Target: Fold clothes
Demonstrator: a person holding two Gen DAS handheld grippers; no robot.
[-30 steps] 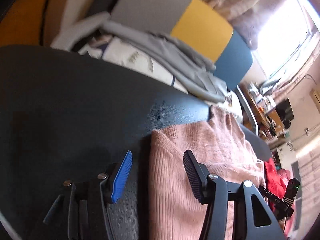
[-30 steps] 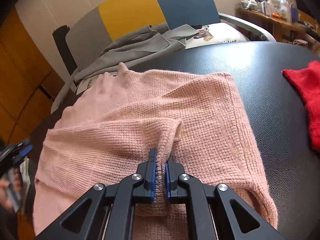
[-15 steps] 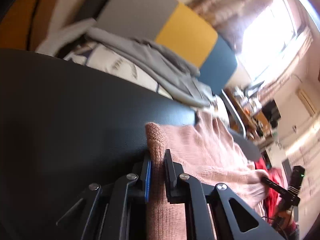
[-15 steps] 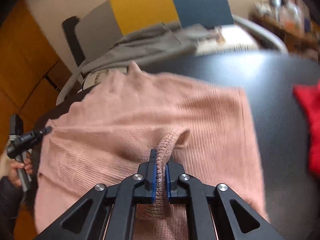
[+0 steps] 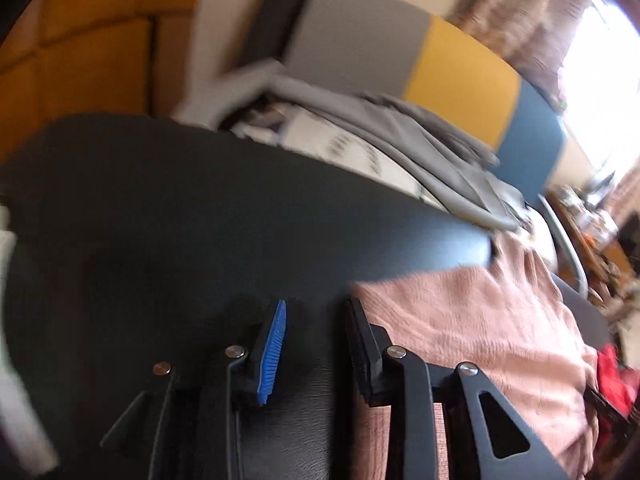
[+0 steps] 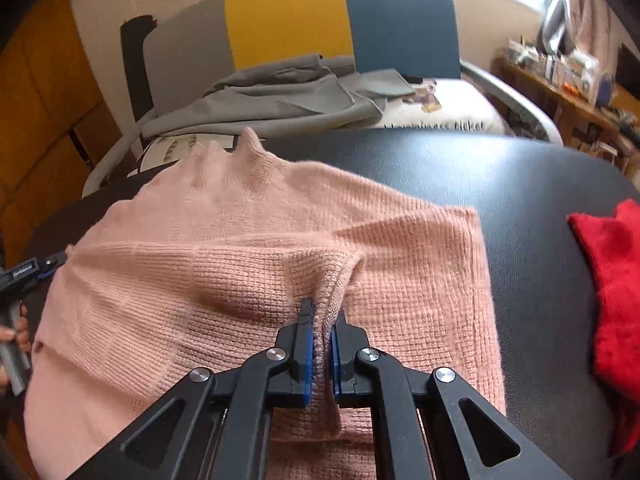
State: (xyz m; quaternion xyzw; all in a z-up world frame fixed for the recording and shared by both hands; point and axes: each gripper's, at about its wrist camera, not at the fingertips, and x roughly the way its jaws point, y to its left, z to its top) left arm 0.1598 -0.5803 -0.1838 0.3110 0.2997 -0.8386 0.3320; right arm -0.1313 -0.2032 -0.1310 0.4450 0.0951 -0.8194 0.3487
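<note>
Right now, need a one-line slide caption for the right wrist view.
Right hand-held gripper pinches a raised fold of the pink knitted sweater on the black table, red fuzzy garment alongside.

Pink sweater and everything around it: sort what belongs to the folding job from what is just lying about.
Belongs to the job:
pink sweater, spread on the black table
right gripper, shut on a sweater fold
left gripper, open at the sweater's edge

Just lying about:
red garment on the table
grey garment on the chair
</note>
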